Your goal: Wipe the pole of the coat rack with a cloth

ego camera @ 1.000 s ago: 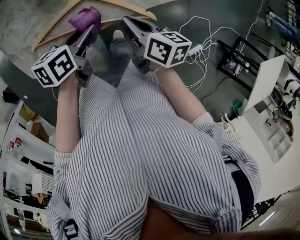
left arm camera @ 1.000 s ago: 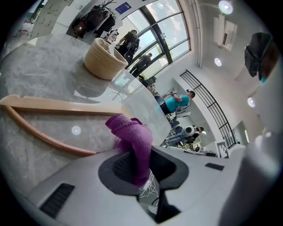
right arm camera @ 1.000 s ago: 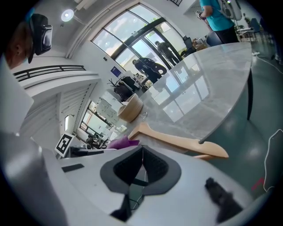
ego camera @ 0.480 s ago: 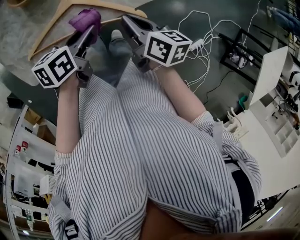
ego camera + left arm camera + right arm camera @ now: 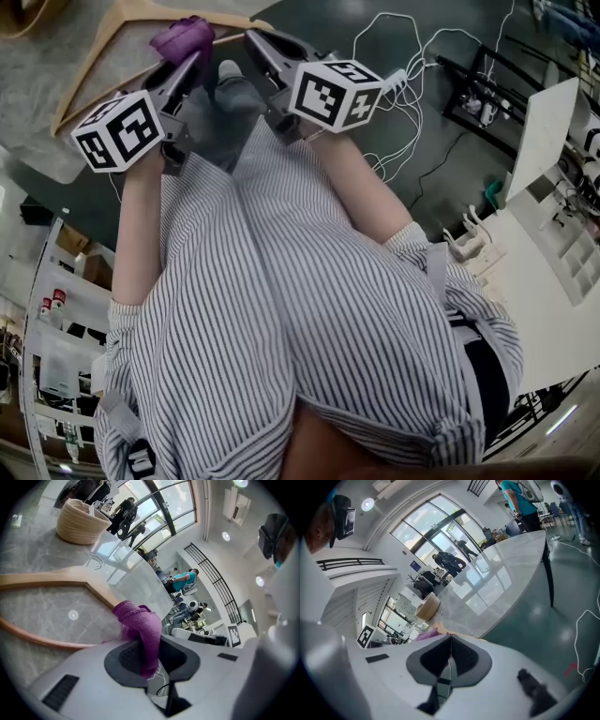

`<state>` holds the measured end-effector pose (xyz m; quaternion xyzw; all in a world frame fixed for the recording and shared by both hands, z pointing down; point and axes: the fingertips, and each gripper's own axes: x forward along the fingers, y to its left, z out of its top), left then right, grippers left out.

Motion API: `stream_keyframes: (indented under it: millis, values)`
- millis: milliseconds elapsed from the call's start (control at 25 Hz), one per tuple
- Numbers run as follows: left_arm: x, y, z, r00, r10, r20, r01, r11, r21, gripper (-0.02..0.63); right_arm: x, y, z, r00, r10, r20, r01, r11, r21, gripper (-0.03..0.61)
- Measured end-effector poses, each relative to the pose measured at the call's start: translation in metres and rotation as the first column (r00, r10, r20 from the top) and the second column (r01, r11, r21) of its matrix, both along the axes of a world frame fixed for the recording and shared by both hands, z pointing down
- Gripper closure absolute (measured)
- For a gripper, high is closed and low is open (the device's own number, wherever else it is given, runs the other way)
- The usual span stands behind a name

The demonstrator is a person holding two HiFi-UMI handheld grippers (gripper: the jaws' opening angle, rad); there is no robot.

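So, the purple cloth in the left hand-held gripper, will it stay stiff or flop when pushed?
Probably floppy: the cloth bunches and folds over beyond the left hand-held gripper. Its knitted, fuzzy look suggests it is light and grips rather than slides. Pressed on the wooden hanger, it would likely squash flat.

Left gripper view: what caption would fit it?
Left gripper shut on purple cloth, by a wooden hanger on a grey table.

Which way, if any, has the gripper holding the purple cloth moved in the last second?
Yes, slightly. The left gripper with the purple cloth has shifted rightward along the wooden hanger, away from its left tip.
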<state>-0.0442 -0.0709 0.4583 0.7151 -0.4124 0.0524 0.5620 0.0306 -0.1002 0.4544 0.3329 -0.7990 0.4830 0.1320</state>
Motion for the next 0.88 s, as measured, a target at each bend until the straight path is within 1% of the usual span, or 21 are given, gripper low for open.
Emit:
stream_keyframes:
  millis: [240,520,880]
  values:
    - [0.017,-0.005,-0.001,1.000,0.028,-0.002,-0.028,1.000,0.008,0.532,0.015,0.000,-0.001,1.000,0.026,0.000,-0.026,1.000,-0.002,0.563]
    - [0.035,-0.009,0.000,0.999,0.050,-0.013,-0.050,0.999,0.020,0.532,0.025,0.001,-0.001,0.999,0.032,-0.004,-0.032,0.999,0.011,0.563]
    - [0.073,-0.012,-0.001,0.995,0.096,-0.025,-0.095,0.995,0.038,0.532,0.046,0.008,0.000,0.999,0.043,0.008,-0.043,0.999,0.004,0.563]
